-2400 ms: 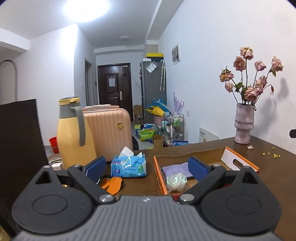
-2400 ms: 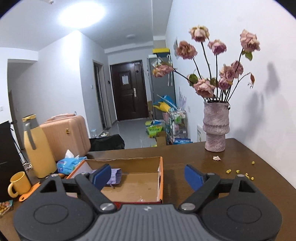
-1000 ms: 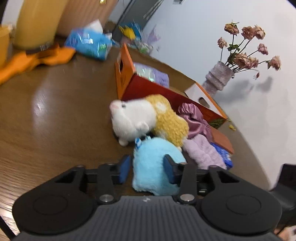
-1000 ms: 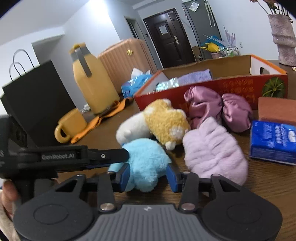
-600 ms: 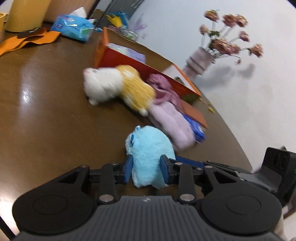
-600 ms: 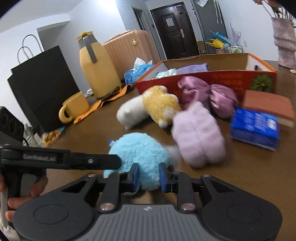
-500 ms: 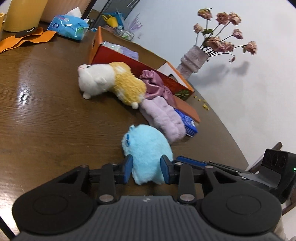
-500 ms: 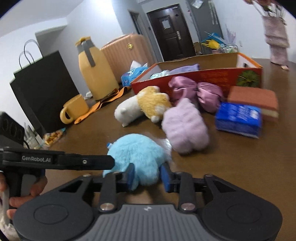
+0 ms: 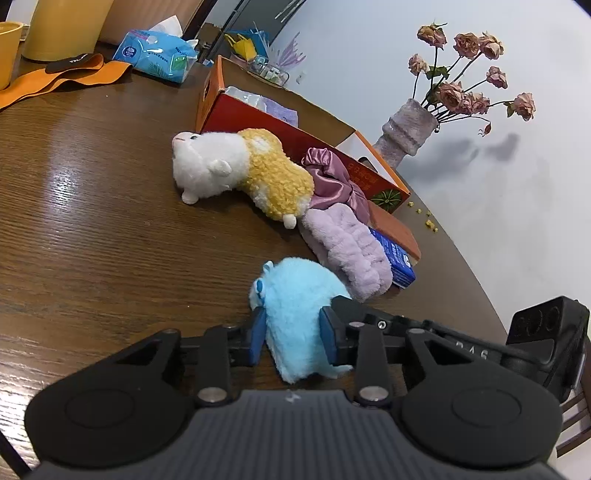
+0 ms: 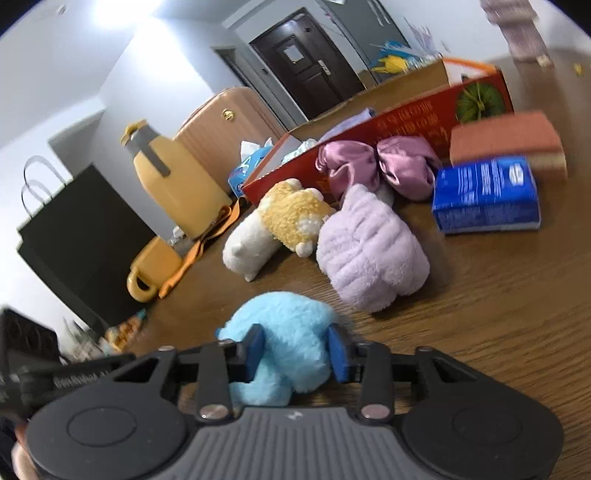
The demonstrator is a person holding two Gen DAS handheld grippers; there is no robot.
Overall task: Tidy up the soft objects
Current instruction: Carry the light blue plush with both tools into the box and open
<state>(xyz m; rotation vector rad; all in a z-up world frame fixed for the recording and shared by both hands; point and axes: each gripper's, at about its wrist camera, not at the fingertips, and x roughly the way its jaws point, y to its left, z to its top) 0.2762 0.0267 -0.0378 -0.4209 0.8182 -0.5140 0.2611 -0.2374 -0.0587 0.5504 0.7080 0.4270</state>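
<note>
Blue plush sits squeezed between both closing tools, left tool and right tool, box well beyond across counter.

White walls enclose the room. A dark door stands beyond the wooden surface. A ceiling light glares.
</note>
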